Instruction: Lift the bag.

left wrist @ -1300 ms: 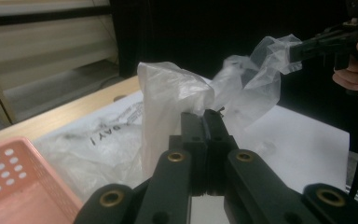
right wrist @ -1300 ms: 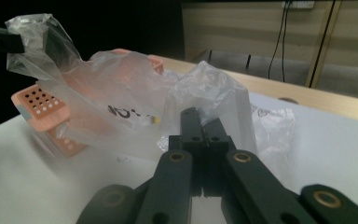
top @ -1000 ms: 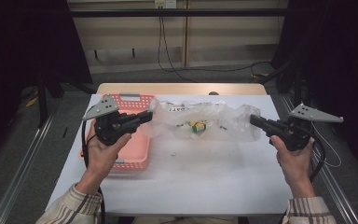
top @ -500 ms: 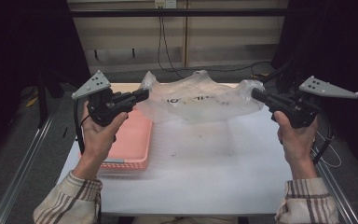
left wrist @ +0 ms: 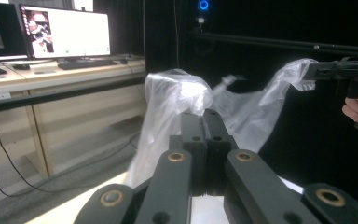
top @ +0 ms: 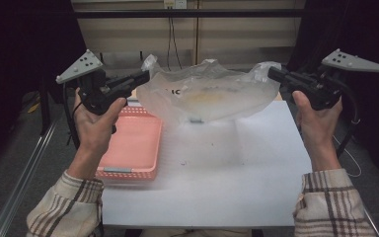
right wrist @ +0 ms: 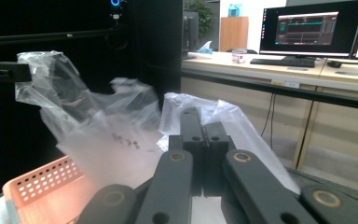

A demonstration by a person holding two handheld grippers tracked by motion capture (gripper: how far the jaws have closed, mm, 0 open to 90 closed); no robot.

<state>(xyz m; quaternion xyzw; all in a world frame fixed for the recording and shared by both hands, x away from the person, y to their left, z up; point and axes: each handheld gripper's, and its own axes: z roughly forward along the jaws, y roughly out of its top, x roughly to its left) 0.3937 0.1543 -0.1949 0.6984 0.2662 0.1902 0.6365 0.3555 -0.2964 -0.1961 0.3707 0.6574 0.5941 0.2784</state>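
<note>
A clear plastic bag point(top: 207, 96) hangs stretched between both grippers above the white table point(top: 212, 182), with something yellowish showing blurred inside it. My left gripper point(top: 145, 75) is shut on the bag's left corner, and its own view has the bag point(left wrist: 177, 100) bunched at the closed jaw tips. My right gripper point(top: 271, 73) is shut on the bag's right corner; its own view shows the plastic point(right wrist: 121, 140) draped from the closed jaws toward the other gripper point(right wrist: 4, 72). The right gripper point(left wrist: 324, 72) also appears far off in the left gripper view.
A pink perforated basket point(top: 133, 148) lies on the table's left side, below the left hand. Desks with monitors point(left wrist: 65, 32) stand beyond the table. Dark curtains flank the work area, and a metal rail point(top: 24, 168) runs along the floor at left.
Both hands have risen, lifting the bag off the table so that it now hangs in the air between the grippers. The basket has stayed in place.
</note>
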